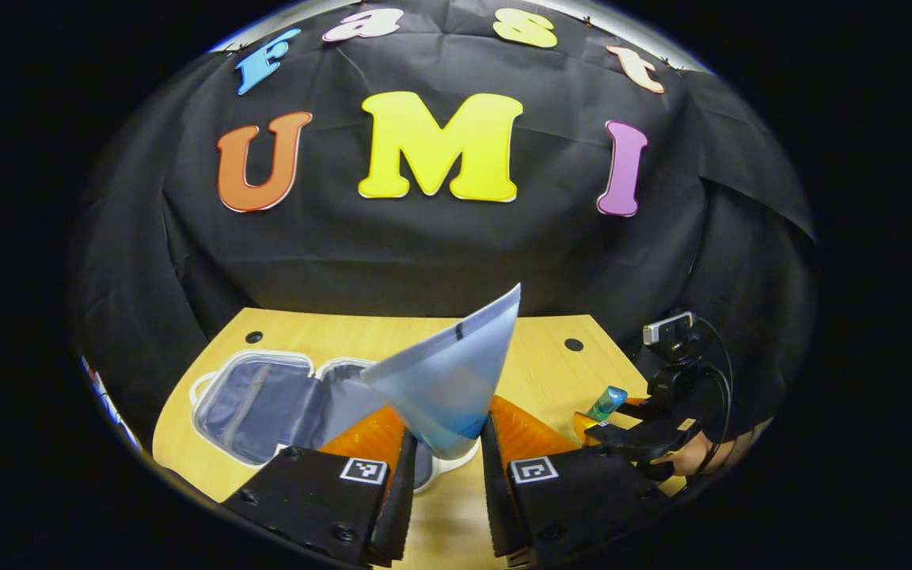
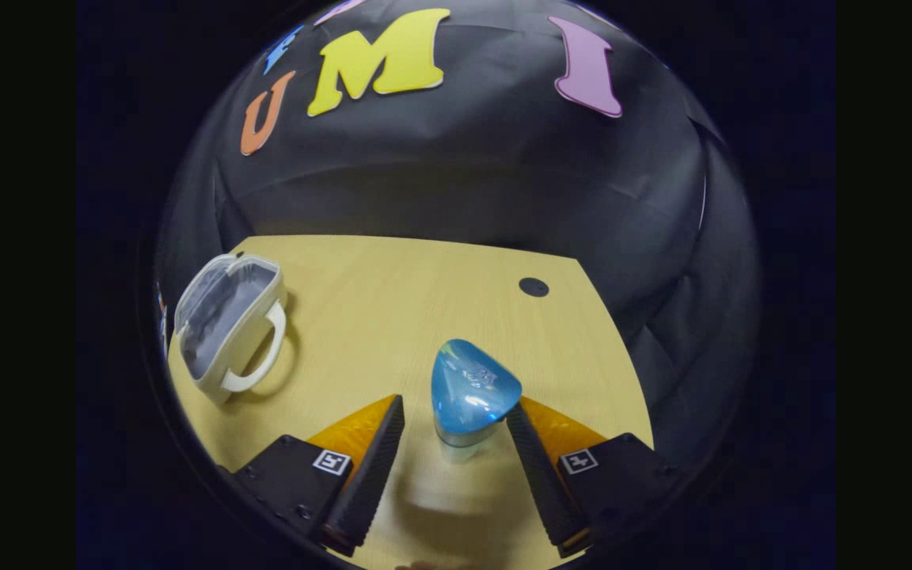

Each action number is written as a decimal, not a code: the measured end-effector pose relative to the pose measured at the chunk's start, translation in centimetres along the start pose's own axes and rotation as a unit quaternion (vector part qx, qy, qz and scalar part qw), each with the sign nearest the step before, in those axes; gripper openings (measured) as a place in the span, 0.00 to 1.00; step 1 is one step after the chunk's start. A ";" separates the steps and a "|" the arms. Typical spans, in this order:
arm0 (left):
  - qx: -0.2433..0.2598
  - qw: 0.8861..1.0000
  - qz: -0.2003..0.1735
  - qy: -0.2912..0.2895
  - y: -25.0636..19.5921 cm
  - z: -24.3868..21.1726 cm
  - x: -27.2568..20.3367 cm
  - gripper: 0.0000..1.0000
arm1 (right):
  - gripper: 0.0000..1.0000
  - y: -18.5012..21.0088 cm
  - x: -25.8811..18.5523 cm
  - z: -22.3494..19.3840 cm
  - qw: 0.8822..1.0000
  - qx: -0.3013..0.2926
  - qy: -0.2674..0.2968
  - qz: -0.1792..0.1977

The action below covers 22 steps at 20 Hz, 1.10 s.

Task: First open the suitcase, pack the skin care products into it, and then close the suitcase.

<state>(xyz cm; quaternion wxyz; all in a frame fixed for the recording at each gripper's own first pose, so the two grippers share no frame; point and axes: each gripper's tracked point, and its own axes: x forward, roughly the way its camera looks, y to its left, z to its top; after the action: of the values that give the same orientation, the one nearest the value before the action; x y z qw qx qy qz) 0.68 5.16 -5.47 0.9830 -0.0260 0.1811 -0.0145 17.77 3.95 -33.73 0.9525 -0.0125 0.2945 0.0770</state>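
Light falls from overhead, bright on my counter (image 2: 393, 301) and dim on the black cloth wall (image 1: 424, 253), which soaks it up. In the right gripper view a soft smeared shadow lies near me under the blue-capped bottle (image 2: 472, 392), whose cap carries a small glare. The pale tube (image 1: 456, 380) between my left tongs (image 1: 446, 475) looks blurred. Straight counter edges bow strongly toward the rims.

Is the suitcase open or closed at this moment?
Open. In the left gripper view the suitcase lies spread on the table, its grey lining showing and nothing visible inside.
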 end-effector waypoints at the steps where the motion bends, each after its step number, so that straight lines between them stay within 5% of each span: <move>1: -0.002 1.000 0.006 -0.003 1.0 0.5 -0.9 0.42 | 0.71 -0.2 0.4 -0.3 1.000 0.000 0.002 -0.005; 5: 0.004 1.000 0.026 -0.005 5.2 1.0 -3.4 0.42 | 0.36 -0.5 1.1 -0.8 0.999 0.021 0.003 -0.029; 14: 0.030 0.999 0.016 0.012 12.6 -2.2 1.7 0.42 | 0.33 4.6 -6.9 2.3 0.999 0.043 -0.009 -0.032; 22: 0.042 0.992 -0.040 0.108 12.5 -12.9 11.5 0.42 | 0.30 9.5 -13.0 2.6 0.997 0.073 0.016 -0.015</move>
<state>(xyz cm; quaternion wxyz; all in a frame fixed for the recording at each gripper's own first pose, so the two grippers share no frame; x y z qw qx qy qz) 7.09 16.66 -22.30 0.9566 0.0097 0.2842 -0.0637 7.14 11.75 -24.08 0.9472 0.0511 0.3139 0.0412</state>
